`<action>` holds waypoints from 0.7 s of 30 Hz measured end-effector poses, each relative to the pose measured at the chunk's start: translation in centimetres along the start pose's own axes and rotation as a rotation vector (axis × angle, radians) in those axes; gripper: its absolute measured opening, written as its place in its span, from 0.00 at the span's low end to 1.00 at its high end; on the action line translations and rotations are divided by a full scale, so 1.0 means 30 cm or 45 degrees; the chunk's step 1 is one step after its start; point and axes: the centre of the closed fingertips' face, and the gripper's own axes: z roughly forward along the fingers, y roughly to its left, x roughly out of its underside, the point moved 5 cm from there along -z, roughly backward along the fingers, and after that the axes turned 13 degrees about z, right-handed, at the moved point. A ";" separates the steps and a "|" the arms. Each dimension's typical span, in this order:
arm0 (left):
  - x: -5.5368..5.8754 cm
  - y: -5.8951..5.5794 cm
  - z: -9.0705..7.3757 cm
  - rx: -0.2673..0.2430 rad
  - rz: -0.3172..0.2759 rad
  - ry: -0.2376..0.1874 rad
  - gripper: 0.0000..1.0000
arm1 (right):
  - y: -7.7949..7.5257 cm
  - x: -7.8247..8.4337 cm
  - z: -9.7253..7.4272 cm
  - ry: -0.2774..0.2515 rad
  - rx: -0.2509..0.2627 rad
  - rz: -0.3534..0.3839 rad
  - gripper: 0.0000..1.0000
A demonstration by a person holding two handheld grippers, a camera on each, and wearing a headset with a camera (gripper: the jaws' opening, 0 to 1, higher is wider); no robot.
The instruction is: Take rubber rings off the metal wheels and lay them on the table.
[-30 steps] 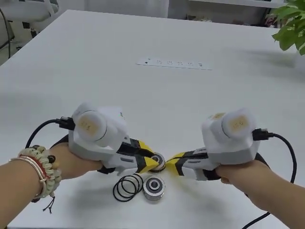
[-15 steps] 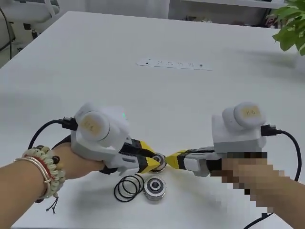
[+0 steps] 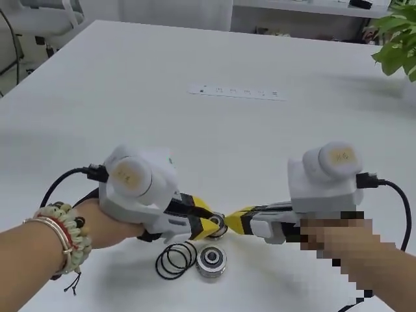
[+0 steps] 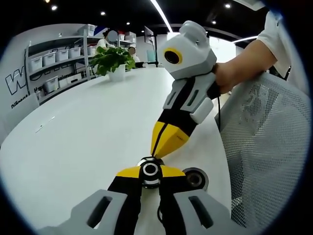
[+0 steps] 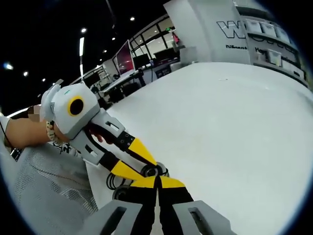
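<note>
My left gripper (image 3: 217, 225) is shut on a small metal wheel (image 3: 220, 223), held just above the white table (image 3: 214, 143). In the left gripper view that wheel (image 4: 149, 170) sits between my own yellow jaws (image 4: 149, 172). My right gripper (image 3: 233, 222) is shut, and its tip touches the wheel's rim (image 4: 157, 150); I cannot tell whether a ring is pinched there. In the right gripper view my shut jaws (image 5: 157, 180) meet the left gripper (image 5: 154, 170). A few loose black rubber rings (image 3: 174, 259) and a second wheel (image 3: 212, 257) (image 4: 194, 178) lie below on the table.
A white power strip (image 3: 237, 91) lies farther back at the table's middle. A potted plant (image 3: 396, 39) stands at the far right corner. A mesh chair back (image 4: 264, 147) is close behind the near edge. Cables trail from both grippers.
The right gripper has rolled, so its box now faces up, while its tip stays at the wheel. The left gripper holds the wheel in the same place.
</note>
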 end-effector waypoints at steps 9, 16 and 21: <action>0.001 0.003 0.003 -0.008 0.000 0.001 0.07 | 0.093 -0.062 -0.004 -0.144 -0.207 0.069 0.00; 0.001 0.003 0.003 -0.014 -0.012 -0.005 0.07 | 0.040 -0.023 0.004 -0.044 -0.048 -0.036 0.00; 0.002 0.002 0.002 -0.017 -0.020 -0.012 0.07 | 0.004 -0.006 0.005 -0.016 0.027 0.026 0.00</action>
